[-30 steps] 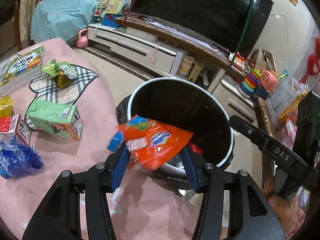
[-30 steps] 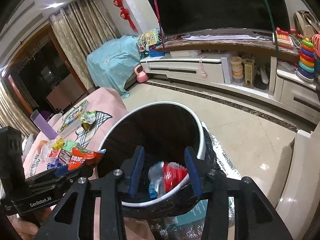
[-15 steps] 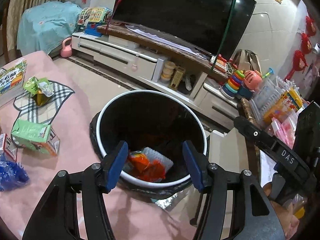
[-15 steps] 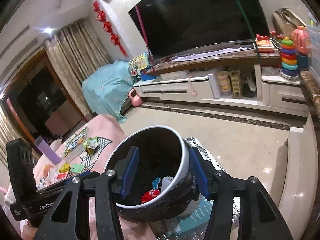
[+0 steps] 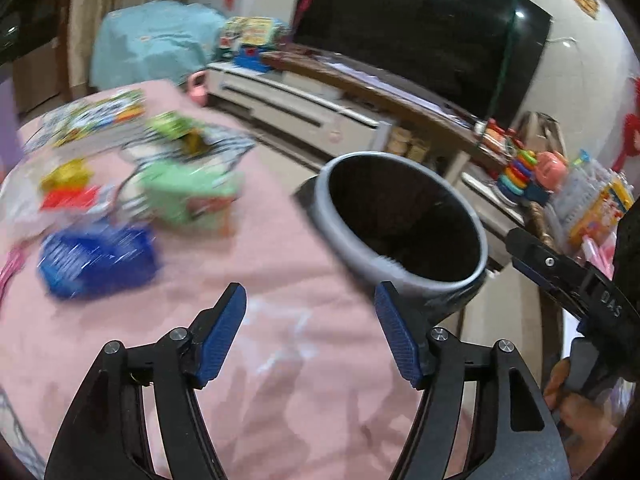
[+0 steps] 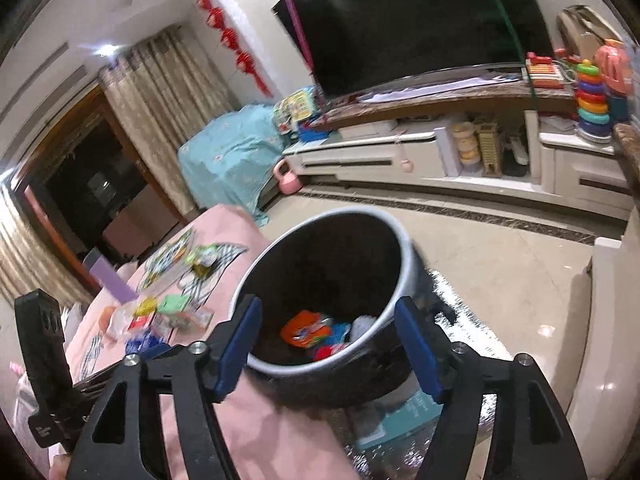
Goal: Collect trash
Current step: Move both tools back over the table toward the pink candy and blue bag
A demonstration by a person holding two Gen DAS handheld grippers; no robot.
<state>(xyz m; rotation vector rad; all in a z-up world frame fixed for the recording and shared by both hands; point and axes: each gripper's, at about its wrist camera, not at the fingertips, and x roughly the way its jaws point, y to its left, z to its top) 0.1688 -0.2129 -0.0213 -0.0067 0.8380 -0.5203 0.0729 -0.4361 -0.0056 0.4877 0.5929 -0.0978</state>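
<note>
Jaws first, left to right. Left gripper (image 5: 310, 330): blue pads (image 5: 222, 332) well apart and opening wider, nothing between them, nothing touched. It hangs over bare pink tablecloth (image 5: 280, 360), tilted down, with the bin rim just beyond its right pad.

Remaining trash on the table, left of that gripper, all motion-blurred: blue wrapper (image 5: 96, 258) nearest, green carton (image 5: 188, 196) behind it, red and yellow packets (image 5: 66, 184) further left, a small green-yellow wrapper (image 5: 176, 128) on a checked cloth (image 5: 228, 148) at the far side. None in contact with either gripper.

Trash bin (image 5: 400, 216): round, dark inside, pale rim, standing right against the table edge. From the right wrist view its bottom holds an orange snack bag (image 6: 306, 328), plus blue, red and white scraps beside it.

Right gripper (image 6: 328, 344): pads wide and opening, empty. Bin mouth sits in the gap between the fingers in that view, but the pads are clear of the rim, no contact visible. In the left wrist view it shows at the right edge, with the person's hand (image 5: 576, 416) on its handle.
</note>
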